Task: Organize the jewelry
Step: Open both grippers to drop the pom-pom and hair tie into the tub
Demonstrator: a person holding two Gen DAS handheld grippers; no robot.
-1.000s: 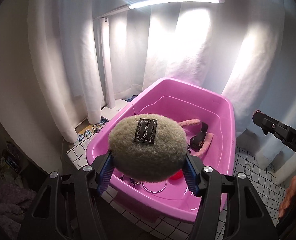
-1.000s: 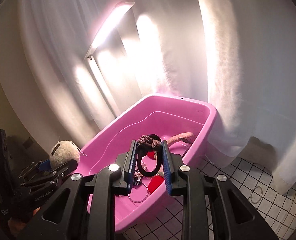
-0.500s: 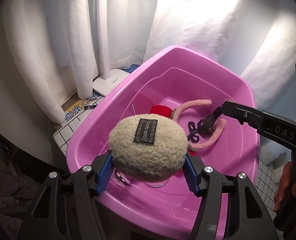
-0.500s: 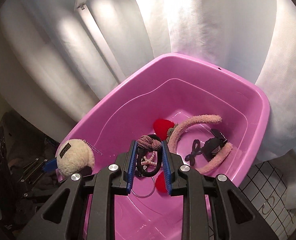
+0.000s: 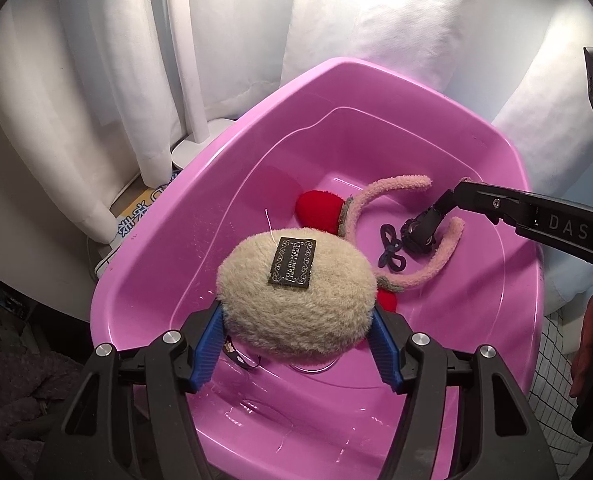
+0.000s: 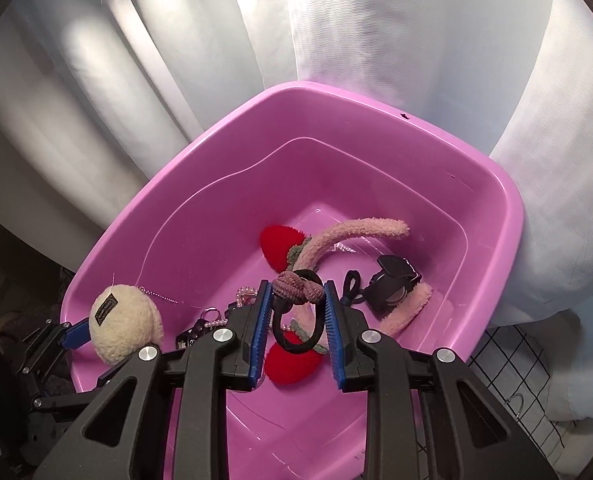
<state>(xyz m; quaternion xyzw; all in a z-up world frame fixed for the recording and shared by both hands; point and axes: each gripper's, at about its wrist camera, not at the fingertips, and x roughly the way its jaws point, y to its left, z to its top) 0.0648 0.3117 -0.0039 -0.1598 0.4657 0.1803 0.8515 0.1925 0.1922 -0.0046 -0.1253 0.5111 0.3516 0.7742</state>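
My left gripper (image 5: 296, 312) is shut on a beige fluffy pompom (image 5: 296, 296) with a black label, held over the near left part of a pink plastic tub (image 5: 376, 72). It also shows in the right wrist view (image 6: 124, 322). My right gripper (image 6: 298, 294) is shut on a black hair tie with a mauve knot (image 6: 296, 290), above the tub's middle (image 6: 376, 96). In the tub lie a pink fuzzy headband with red hearts (image 6: 356, 232), a black clip (image 6: 394, 286), a dark bow (image 5: 392, 250), a pearl piece (image 6: 244, 294) and a clear ring.
White curtains (image 5: 376, 20) hang behind the tub. A white lamp base (image 5: 204, 144) and a printed card (image 5: 136, 216) stand left of it. A tiled grid surface with a small ring (image 6: 516, 404) lies to the right. Dark fabric (image 5: 12, 400) is at the near left.
Both grippers have moved forward and tilted down over the tub, still holding the pompom and the hair tie. The right gripper's arm now reaches across the tub in the left view.
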